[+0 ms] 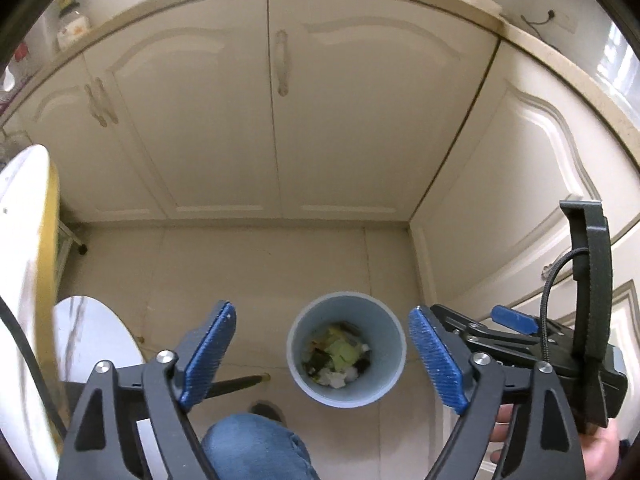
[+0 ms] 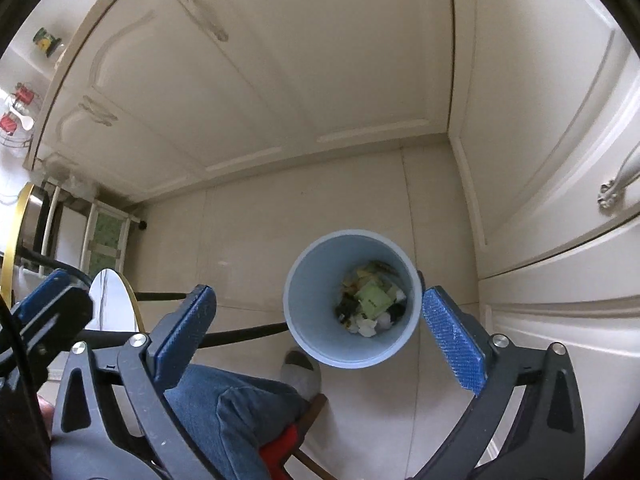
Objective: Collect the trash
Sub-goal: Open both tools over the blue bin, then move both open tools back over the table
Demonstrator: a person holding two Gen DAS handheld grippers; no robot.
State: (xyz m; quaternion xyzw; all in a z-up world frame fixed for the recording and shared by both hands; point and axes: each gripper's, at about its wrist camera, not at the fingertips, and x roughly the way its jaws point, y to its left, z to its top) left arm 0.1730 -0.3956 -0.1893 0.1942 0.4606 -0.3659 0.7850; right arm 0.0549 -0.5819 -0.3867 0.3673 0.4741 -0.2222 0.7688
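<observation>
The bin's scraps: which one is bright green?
The flat square light-green packet, lying on top in the middle of the blue bin. The white crumpled wads beside it and the dark bits are not green.

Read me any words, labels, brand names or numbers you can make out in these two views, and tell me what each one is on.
No text can be read in either view.
Green packet in the blue bin: dark marks, too small to read.
Jar on the counter: label too blurred to read.
Green tin on the shelf: print too blurred to read.
Red items in the wire rack: no legible text.
</observation>
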